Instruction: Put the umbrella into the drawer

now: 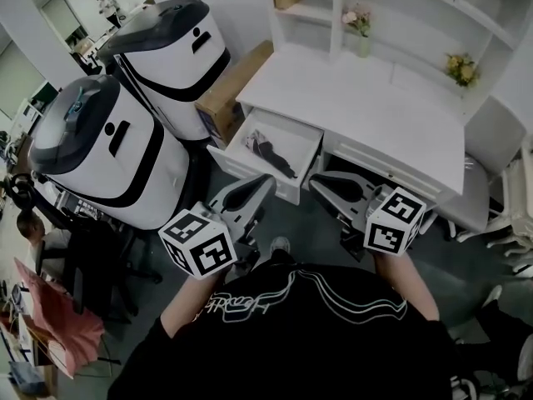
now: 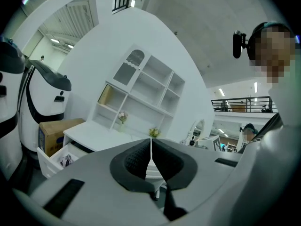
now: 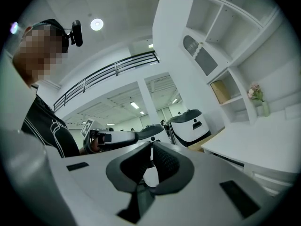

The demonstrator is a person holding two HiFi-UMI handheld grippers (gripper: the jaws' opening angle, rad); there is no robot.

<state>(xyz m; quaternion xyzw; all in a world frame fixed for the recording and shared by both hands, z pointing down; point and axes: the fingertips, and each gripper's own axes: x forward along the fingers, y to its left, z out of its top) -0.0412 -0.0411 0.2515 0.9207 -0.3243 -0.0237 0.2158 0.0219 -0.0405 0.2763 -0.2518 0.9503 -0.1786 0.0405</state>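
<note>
A dark folded umbrella lies inside the open drawer at the left of the white desk. In the left gripper view the drawer shows at lower left, with a dark thing in it. Both grippers hang in front of the desk, apart from the drawer and below it in the head view. My left gripper is shut with nothing between its pads. My right gripper is also shut and empty. The right gripper view catches the left gripper beside it.
Two large white-and-black machines stand left of the desk, with a cardboard box between them and the drawer. Flower pots sit on the desk under a white shelf unit. A chair stands at the right.
</note>
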